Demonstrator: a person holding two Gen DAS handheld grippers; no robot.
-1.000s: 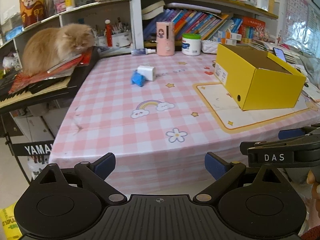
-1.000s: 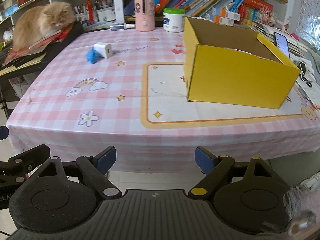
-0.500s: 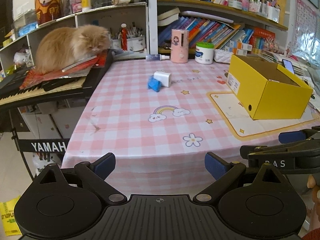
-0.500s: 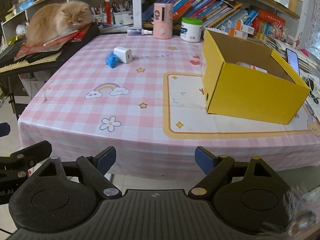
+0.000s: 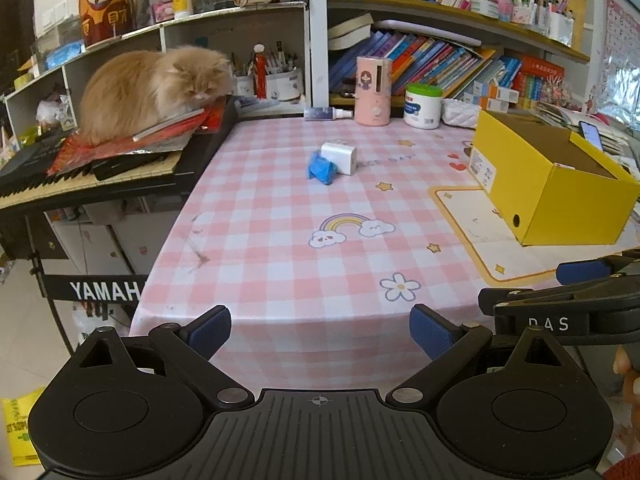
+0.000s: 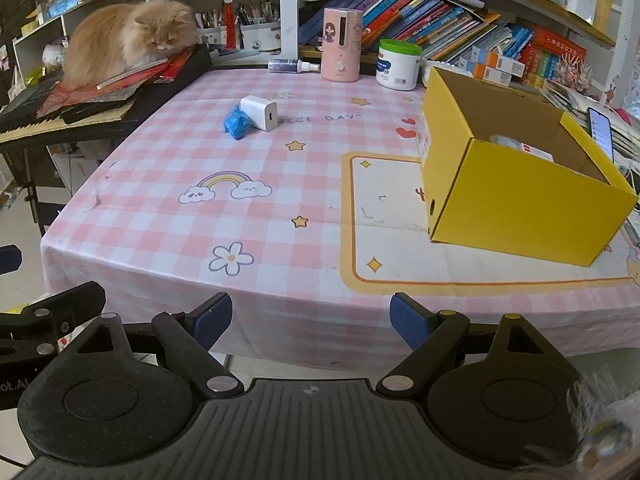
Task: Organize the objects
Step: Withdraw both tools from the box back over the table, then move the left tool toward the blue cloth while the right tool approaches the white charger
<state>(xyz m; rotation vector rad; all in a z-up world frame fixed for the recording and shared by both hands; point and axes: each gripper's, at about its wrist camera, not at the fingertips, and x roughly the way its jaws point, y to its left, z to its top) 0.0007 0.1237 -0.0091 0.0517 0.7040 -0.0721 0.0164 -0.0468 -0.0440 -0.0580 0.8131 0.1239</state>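
My yellow box on the bench holds what may be a tape roll. Left of it lies the white charger, port facing the box, touching the blue wad. Both my left gripper and right gripper are spread, empty.

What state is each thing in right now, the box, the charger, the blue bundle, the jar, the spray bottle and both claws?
Yellow box: open on top, upright on the table, some items inside.
White charger: lying on the table, touching the blue bundle.
Blue bundle: crumpled, lying loose on the table.
White jar: upright, green lid on.
Spray bottle: lying on its side.
Left claw: open, empty.
Right claw: open, empty.
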